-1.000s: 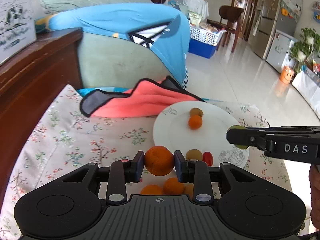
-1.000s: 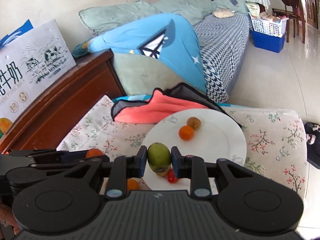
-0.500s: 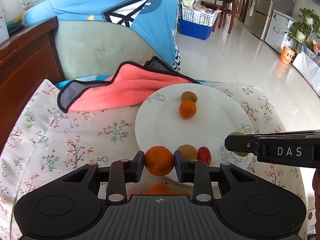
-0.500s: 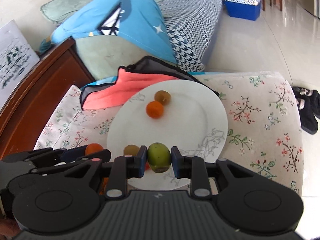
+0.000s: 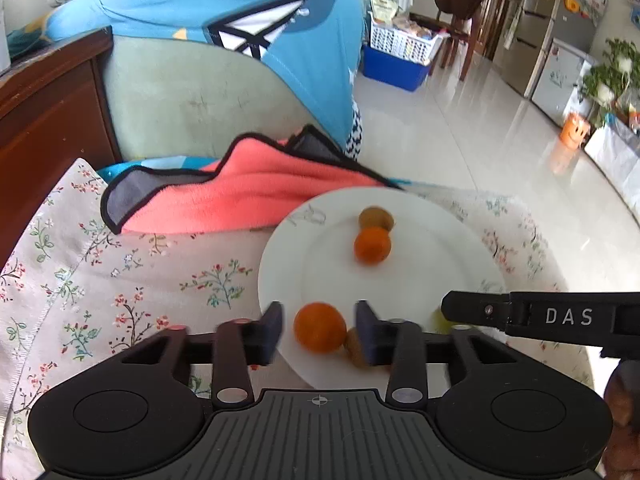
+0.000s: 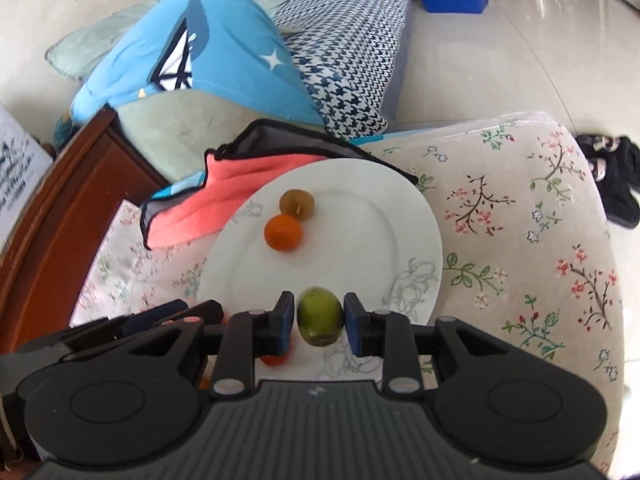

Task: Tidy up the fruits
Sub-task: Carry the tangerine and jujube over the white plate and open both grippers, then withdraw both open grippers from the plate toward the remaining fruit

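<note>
Floral cloth (image 6: 520,240) covers the cushioned seat on which a white plate (image 6: 400,216) stands, and a pink towel with black edge (image 5: 248,200) lies partly under the far rim of the plate. Behind it are a sofa with a blue cover (image 5: 224,12) and a shiny tiled floor (image 5: 460,128).

On the far part of the plate a small orange (image 6: 283,233) touches a brown kiwi (image 6: 296,204).

From the left wrist view, the left hand-held gripper (image 5: 319,330) has just been opening its jaws. A bigger orange (image 5: 320,326) sits between them at the near rim of the plate, with a clear gap on each side, so the pads do not press it. Just beside it, a second kiwi (image 5: 354,347) is partly hidden by the right finger.

From the right wrist view, the right hand-held gripper (image 6: 319,317) has also just been opening a little. A green fruit (image 6: 320,316) is between its blue pads above the near edge of the plate. A thin gap shows on both sides, so it seems released. A red fruit (image 6: 274,359) shows a little below the left finger.
</note>
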{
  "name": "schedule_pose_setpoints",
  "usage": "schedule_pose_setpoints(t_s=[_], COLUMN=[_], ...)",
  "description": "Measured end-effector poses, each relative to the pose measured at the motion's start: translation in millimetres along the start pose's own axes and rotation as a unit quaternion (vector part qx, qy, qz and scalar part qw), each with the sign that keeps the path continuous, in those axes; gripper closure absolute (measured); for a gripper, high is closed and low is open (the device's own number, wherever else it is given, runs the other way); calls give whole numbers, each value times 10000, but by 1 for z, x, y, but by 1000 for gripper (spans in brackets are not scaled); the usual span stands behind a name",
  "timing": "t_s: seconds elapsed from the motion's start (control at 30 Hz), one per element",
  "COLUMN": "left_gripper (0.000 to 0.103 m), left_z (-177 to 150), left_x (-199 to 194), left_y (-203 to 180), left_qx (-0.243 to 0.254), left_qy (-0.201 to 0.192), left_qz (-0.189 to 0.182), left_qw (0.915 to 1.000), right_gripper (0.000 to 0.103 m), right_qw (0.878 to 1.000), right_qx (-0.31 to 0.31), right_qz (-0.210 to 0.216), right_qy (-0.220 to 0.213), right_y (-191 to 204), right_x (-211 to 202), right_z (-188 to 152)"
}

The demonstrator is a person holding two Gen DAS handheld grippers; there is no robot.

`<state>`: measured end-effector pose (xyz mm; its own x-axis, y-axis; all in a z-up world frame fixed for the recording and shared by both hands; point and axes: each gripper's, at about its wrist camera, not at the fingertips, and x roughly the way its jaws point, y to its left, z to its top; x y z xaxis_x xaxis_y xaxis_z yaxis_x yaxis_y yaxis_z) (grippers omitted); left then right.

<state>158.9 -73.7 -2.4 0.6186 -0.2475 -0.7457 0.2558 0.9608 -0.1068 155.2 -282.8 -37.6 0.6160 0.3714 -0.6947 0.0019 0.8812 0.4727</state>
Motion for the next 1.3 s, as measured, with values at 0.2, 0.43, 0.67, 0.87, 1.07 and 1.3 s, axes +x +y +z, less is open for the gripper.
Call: schedule_pose_setpoints(t_s=[0.2,0.43,0.67,0.87,1.07,1.3], left_gripper=[17,10,10,10,10,10], left_z=[6,8,2,-8,-23,-41], left_x=[-17,-31,-40,-58,-77,-97], left_y=[-1,12,26,34,45,71], left_qx=[-8,-279,-562,-436,-243,-497], left_qy=[-294,-317,-199,-145,-166,-25], left_qz=[288,556,564,410,689,739], left_qw=[9992,9976,9966,9981,9972,9960], right_gripper=[73,46,43,33,32,32], right_qw=[9998,9999,9994,9986,9954,9907], right_qx=[55,-37,-288,-410,-851,-1255], right_qz=[67,100,125,260,415,528], right_qy=[-161,-134,-130,-196,-163,23], right_y=[1,7,13,18,31,49], right_x=[-8,-11,-14,-20,-29,-31], right_z=[3,3,-3,-10,-20,-36])
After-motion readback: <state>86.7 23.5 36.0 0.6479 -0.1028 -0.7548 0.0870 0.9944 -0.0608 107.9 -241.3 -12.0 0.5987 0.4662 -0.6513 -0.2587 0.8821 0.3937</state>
